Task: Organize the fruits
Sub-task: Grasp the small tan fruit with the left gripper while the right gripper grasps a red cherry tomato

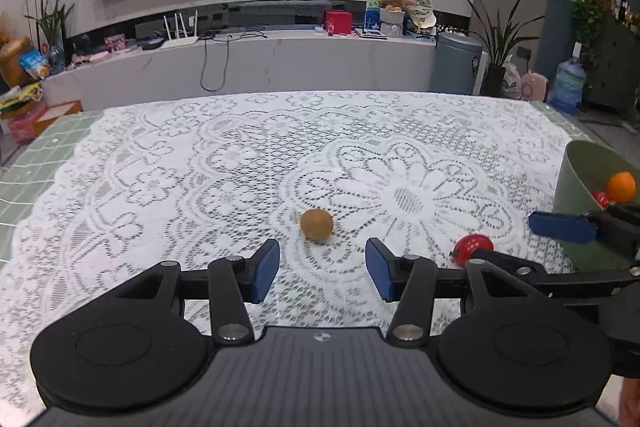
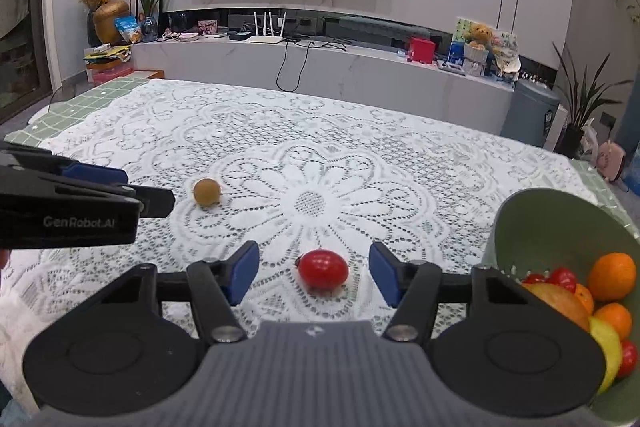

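Note:
A small round brown fruit [image 1: 316,225] lies on the white lace tablecloth [image 1: 200,167], just beyond the tips of my left gripper [image 1: 322,267], which is open and holds nothing. A red tomato [image 2: 323,269] lies between the blue pads of my right gripper [image 2: 314,273]; a gap shows on each side of it, so the gripper is open. The same tomato [image 1: 472,247] shows in the left wrist view by the right gripper's fingers [image 1: 562,227]. The brown fruit [image 2: 207,192] sits left of centre in the right wrist view, just ahead of the left gripper's fingers [image 2: 96,173].
A pale green bowl [image 2: 520,211] stands at the table's right, tilted toward me, holding oranges [image 2: 612,275], small red tomatoes and a yellow-orange fruit. The same bowl [image 1: 576,179] shows in the left wrist view. Beyond the table's far edge are a low white TV bench and plants.

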Demonstrator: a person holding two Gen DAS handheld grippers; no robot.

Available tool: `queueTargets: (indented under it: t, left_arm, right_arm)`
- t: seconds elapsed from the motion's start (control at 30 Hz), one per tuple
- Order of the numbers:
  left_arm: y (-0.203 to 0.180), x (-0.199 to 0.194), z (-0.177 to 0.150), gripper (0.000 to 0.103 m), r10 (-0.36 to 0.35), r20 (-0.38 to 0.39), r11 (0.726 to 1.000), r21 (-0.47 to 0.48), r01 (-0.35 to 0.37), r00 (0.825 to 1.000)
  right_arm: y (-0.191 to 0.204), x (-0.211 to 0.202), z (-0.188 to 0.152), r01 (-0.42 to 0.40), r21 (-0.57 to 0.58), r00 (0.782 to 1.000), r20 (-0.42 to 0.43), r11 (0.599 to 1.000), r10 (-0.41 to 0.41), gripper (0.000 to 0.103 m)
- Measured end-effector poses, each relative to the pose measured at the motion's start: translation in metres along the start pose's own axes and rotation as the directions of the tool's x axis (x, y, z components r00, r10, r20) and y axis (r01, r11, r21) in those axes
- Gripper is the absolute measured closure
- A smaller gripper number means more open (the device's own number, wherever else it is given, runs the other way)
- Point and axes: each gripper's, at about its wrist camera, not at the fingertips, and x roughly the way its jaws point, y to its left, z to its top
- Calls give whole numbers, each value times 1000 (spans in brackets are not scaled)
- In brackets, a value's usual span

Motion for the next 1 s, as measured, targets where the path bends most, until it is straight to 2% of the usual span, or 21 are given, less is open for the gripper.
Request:
queueTargets:
  t: [0.17, 0.6, 0.8, 1.0]
  left_arm:
    - [0, 18, 2, 44, -17, -38, 1000, 13, 18, 999]
    - [-4, 54, 2, 44, 30, -35, 997, 77, -28, 999]
    - [-7, 67, 4, 50, 52, -35, 995, 89, -49, 998]
    - [-6, 76, 5, 60, 49, -50, 997, 67, -46, 998]
  right_arm:
    - [-7, 19, 1, 2, 29, 999, -38, 1000, -1, 50]
    - [-14, 43, -7, -19, 103, 995, -94, 995, 29, 54]
    - [-17, 48, -8, -27, 120, 995, -97, 992, 39, 60]
    - [-16, 51, -9, -23, 103, 995, -97, 994, 33, 62]
